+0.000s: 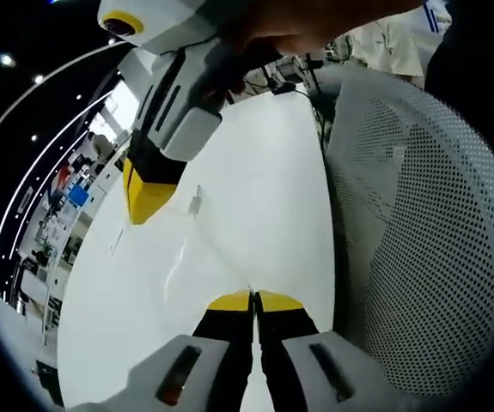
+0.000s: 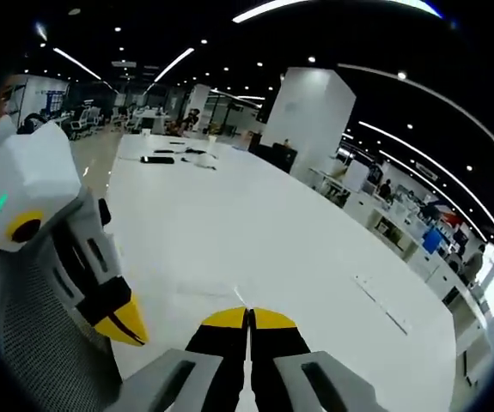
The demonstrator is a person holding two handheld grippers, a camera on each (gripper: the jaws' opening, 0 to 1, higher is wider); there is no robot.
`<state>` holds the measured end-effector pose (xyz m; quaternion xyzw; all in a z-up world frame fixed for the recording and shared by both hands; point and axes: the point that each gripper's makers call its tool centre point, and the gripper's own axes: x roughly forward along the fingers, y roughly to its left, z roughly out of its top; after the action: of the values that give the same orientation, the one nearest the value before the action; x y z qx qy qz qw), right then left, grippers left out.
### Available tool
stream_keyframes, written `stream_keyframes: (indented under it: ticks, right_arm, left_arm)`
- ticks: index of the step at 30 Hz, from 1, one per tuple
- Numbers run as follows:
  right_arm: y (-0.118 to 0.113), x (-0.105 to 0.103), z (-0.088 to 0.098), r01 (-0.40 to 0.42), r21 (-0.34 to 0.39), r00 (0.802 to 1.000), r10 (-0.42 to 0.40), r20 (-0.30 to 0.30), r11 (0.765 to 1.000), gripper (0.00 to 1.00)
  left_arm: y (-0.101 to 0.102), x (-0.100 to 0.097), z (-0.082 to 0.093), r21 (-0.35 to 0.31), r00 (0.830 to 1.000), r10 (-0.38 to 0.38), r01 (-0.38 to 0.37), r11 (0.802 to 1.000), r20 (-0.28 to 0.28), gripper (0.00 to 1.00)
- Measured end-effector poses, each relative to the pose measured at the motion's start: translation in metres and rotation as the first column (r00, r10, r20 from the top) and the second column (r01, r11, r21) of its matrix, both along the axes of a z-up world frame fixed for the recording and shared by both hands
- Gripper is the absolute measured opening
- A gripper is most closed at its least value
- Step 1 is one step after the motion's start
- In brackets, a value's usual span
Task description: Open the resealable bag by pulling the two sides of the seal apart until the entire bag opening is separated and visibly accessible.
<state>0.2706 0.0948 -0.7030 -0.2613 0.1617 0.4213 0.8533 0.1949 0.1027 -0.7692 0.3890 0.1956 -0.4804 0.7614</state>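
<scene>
Left claw (image 1: 254,299) (yellow tips pressed together) over white table (image 1: 255,189)

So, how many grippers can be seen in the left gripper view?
2: the left gripper at the bottom, jaws shut on a clear bag; the right gripper enters from the upper left, over the white table.

I see bright, even light from long ceiling strips (image 2: 384,133) and small spot lamps overhead, bent into arcs by the fisheye lens. The white counter (image 2: 255,232) is nearly washed out by glare, with only faint soft shadows. Window daylight blows out at the upper left of the left gripper view. Edges are stretched and slightly soft; centres are sharp.
</scene>
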Motion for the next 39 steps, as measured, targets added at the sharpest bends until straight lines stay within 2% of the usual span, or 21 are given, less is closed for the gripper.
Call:
stream_keyframes:
  ticks: [4, 7, 9, 12, 16, 19, 23, 27, 29, 30, 32, 34, 35, 36, 39]
  right_arm:
    - [0.001, 0.007, 0.011, 0.004, 0.007, 0.999, -0.005, 0.037, 1.000, 0.00]
    - [0.001, 0.007, 0.012, 0.001, -0.004, 0.999, -0.001, 0.047, 1.000, 0.00]
    - [0.000, 0.003, 0.003, -0.008, -0.030, 0.999, 0.009, 0.035, 1.000, 0.00]
    - [-0.003, -0.006, -0.017, -0.030, -0.069, 1.000, 0.030, -0.007, 0.997, 0.00]
    - [-0.003, -0.020, -0.036, -0.062, -0.099, 0.997, 0.058, -0.046, 0.993, 0.00]
    - [-0.002, -0.030, -0.047, -0.093, -0.137, 0.995, 0.086, -0.055, 0.986, 0.00]
    - [-0.005, -0.037, -0.065, -0.148, -0.243, 0.989, 0.146, -0.026, 0.959, 0.00]
    - [-0.006, -0.038, -0.073, -0.149, -0.258, 0.989, 0.146, -0.028, 0.955, 0.00]
    - [-0.008, -0.036, -0.076, -0.151, -0.269, 0.988, 0.151, -0.019, 0.951, 0.00]
    - [-0.008, -0.035, -0.076, -0.155, -0.279, 0.987, 0.158, -0.010, 0.948, 0.00]
    - [-0.009, -0.032, -0.078, -0.168, -0.305, 0.984, 0.178, 0.006, 0.937, 0.00]
    - [-0.009, -0.030, -0.080, -0.193, -0.329, 0.977, 0.211, 0.020, 0.924, 0.00]
    - [-0.009, -0.027, -0.081, -0.220, -0.368, 0.967, 0.252, 0.041, 0.904, 0.00]
    - [-0.010, -0.026, -0.083, -0.227, -0.388, 0.964, 0.264, 0.044, 0.893, 0.00]
    - [-0.010, -0.018, -0.086, -0.249, -0.401, 0.956, 0.290, 0.043, 0.881, 0.00]
  left_arm:
    - [0.000, 0.014, 0.005, 0.001, 1.000, 0.010, -0.010, 1.000, 0.027, 0.00]
    - [0.000, 0.018, 0.007, -0.004, 1.000, 0.015, -0.015, 1.000, 0.025, 0.00]
    - [-0.001, 0.013, 0.002, -0.006, 1.000, 0.001, -0.001, 1.000, 0.003, 0.00]
    - [-0.005, 0.003, -0.001, -0.053, 0.999, 0.003, -0.006, 0.999, -0.054, 0.00]
    - [-0.001, -0.006, -0.013, -0.023, 0.997, 0.000, -0.002, 1.000, -0.077, 0.00]
    - [-0.001, -0.012, -0.018, -0.028, 0.994, 0.007, -0.010, 1.000, -0.108, 0.00]
    - [0.001, -0.012, -0.016, -0.048, 0.993, 0.041, -0.047, 0.998, -0.110, 0.02]
    - [0.004, -0.010, -0.010, -0.081, 0.990, 0.085, -0.094, 0.992, -0.111, 0.09]
    - [0.004, -0.011, -0.004, -0.124, 0.991, 0.081, -0.094, 0.988, -0.107, 0.11]
    - [0.004, -0.013, -0.001, -0.153, 0.989, 0.080, -0.099, 0.983, -0.124, 0.12]
    - [0.007, -0.013, 0.001, -0.166, 0.986, 0.104, -0.126, 0.978, -0.134, 0.14]
    - [0.012, -0.013, 0.003, -0.177, 0.984, 0.122, -0.144, 0.974, -0.133, 0.15]
    - [0.016, -0.012, 0.004, -0.187, 0.980, 0.143, -0.168, 0.968, -0.139, 0.16]
    - [0.018, -0.012, 0.004, -0.194, 0.977, 0.154, -0.181, 0.964, -0.145, 0.18]
    - [0.026, -0.010, 0.001, -0.218, 0.973, 0.174, -0.205, 0.954, -0.154, 0.23]
